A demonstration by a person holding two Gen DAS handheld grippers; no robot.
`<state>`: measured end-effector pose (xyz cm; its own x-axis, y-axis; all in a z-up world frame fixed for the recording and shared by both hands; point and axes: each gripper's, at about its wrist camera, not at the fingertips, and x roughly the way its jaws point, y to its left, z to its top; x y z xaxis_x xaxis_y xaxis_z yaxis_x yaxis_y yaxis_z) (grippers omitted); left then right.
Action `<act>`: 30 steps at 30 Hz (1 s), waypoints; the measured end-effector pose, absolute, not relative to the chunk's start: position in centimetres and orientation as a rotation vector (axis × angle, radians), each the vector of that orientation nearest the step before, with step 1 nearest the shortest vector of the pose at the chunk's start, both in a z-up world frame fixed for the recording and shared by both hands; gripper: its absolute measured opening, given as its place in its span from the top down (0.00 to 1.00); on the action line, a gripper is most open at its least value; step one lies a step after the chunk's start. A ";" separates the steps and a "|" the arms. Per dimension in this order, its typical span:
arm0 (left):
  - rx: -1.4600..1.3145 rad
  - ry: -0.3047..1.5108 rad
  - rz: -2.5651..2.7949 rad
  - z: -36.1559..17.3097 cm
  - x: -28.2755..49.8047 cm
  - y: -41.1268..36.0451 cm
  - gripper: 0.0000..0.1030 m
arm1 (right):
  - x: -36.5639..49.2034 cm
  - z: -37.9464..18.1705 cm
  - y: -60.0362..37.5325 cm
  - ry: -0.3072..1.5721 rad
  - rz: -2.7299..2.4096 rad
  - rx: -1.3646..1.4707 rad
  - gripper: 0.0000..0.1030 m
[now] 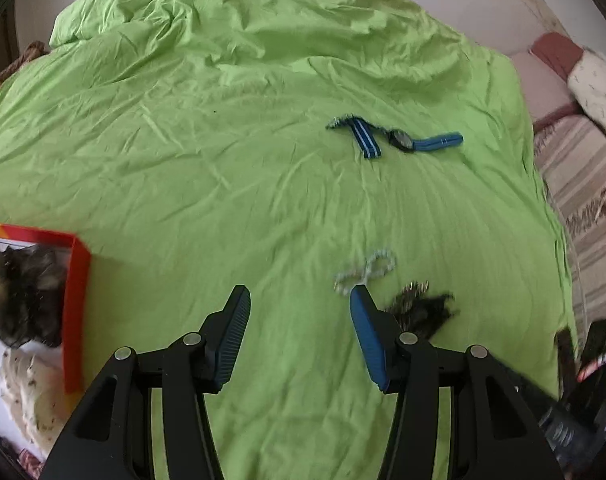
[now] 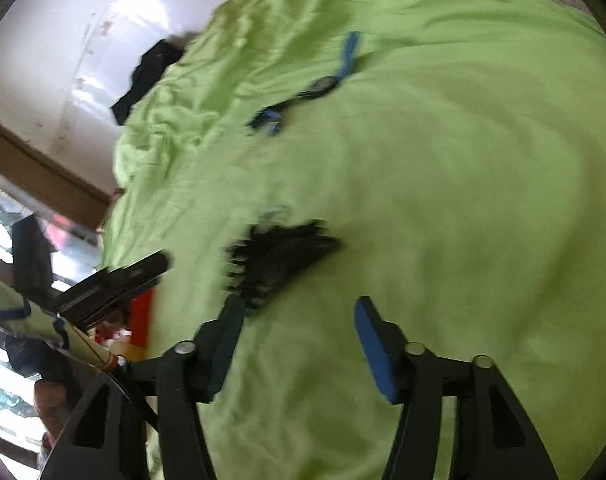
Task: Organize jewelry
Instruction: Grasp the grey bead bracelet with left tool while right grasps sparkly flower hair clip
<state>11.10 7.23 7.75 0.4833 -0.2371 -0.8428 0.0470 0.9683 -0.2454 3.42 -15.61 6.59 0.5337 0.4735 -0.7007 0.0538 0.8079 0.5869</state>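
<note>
A pale bead bracelet (image 1: 365, 272) and red-rimmed box (image 1: 77, 312) are seen clearly only from the left wrist. The blue-strapped watch (image 1: 399, 140) and black tassel piece (image 2: 279, 264) lie on the green bedsheet (image 1: 223, 140). The left claw (image 1: 299, 300) and right claw (image 2: 299, 308) are spread apart, empty.

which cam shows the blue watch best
The left wrist view. There the watch lies sharp on the green sheet: dark face, striped blue strap folded on one side, plain blue strap on the other. In the right wrist view the watch is motion-blurred, so only a dark face and blue strap smears show.
</note>
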 end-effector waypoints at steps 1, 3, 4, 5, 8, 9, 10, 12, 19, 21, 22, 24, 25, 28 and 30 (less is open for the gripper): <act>-0.206 1.046 -0.171 7.9 11.3 7.3 0.51 | 4.1 6.6 -14.9 0.989 0.275 0.597 0.37; -0.193 1.033 -0.164 8.1 11.6 7.4 0.51 | 5.8 6.4 -13.4 0.997 0.297 0.610 0.37; -0.185 1.033 -0.159 8.1 11.7 7.4 0.51 | 6.3 6.1 -12.9 1.000 0.297 0.614 0.37; -0.175 1.035 -0.155 8.1 11.9 7.3 0.51 | 7.0 5.7 -12.5 1.011 0.281 0.612 0.37; -0.164 1.056 -0.164 7.5 12.4 7.1 0.51 | 7.6 4.2 -12.0 1.062 0.229 0.588 0.62; -0.162 1.064 -0.176 7.2 12.6 6.9 0.51 | 7.3 3.9 -12.3 1.071 0.219 0.564 0.65; -0.159 1.070 -0.186 7.0 12.8 6.7 0.51 | 7.1 3.8 -12.7 1.071 0.201 0.545 0.67; -0.149 1.085 -0.211 6.3 13.1 6.0 0.51 | 5.7 3.7 -14.4 1.059 0.147 0.503 0.67; -0.036 1.133 -0.307 3.4 14.4 1.5 0.51 | 3.7 3.4 -18.4 1.029 0.121 0.538 0.67; 0.003 1.143 -0.318 2.7 14.8 0.3 0.51 | 3.3 3.5 -18.7 1.014 0.151 0.566 0.67; 0.027 1.140 -0.315 2.5 14.9 -0.1 0.51 | 3.3 3.6 -18.7 1.008 0.164 0.574 0.67; 0.089 1.131 -0.304 2.2 15.0 -1.0 0.70 | 2.8 3.7 -18.6 0.999 0.207 0.602 0.60; 0.121 1.128 -0.284 2.0 14.9 -1.2 0.86 | 2.6 3.8 -18.5 0.993 0.219 0.613 0.55; 0.104 1.122 -0.288 2.4 14.7 -0.6 0.90 | 2.2 4.3 -18.2 0.970 0.247 0.647 0.39; 0.057 1.110 -0.284 3.3 14.2 0.6 0.90 | 2.2 4.6 -18.0 0.960 0.252 0.677 0.32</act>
